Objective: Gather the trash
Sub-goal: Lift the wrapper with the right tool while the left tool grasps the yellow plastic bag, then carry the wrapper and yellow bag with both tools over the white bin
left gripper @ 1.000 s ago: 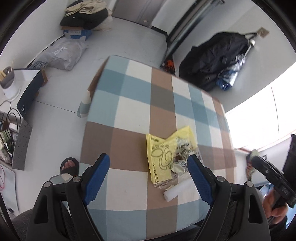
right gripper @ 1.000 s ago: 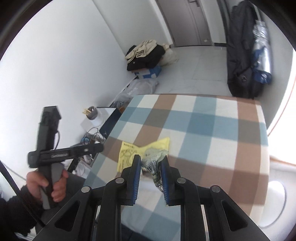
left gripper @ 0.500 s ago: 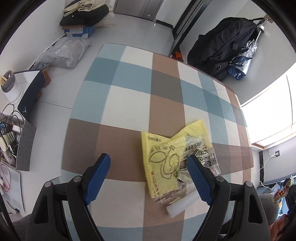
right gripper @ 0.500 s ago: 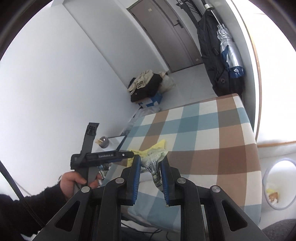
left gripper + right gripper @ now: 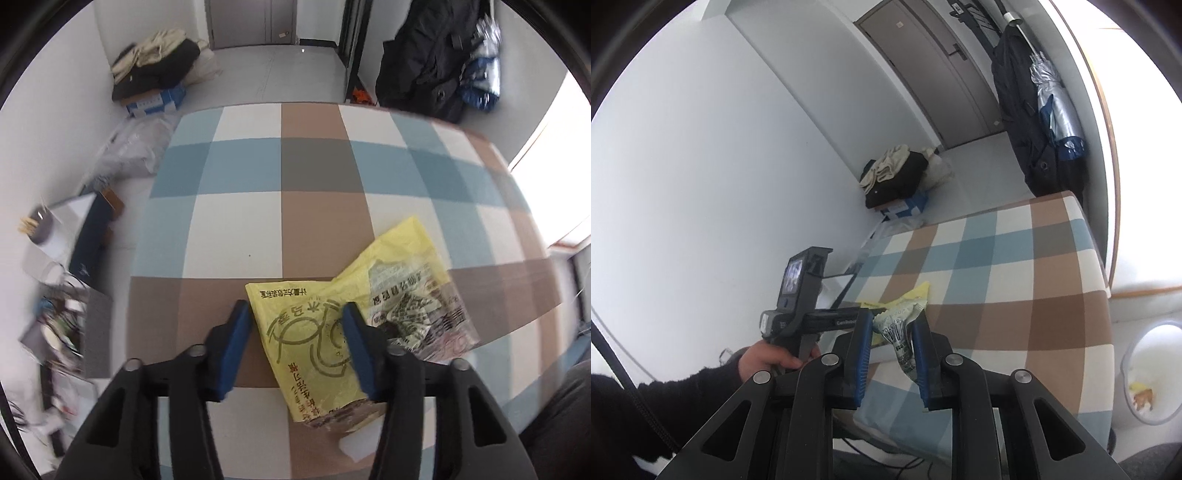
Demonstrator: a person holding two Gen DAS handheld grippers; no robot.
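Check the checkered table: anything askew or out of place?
Only the trash: a crumpled yellow plastic bag lies skewed near the checkered table's front edge, a printed clear wrapper overlapping it and a white piece poking out beneath.

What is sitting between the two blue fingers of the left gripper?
In the left wrist view, the near corner of the yellow plastic bag lies on the checked tablecloth between the closing jaws of the left gripper, not yet pinched.
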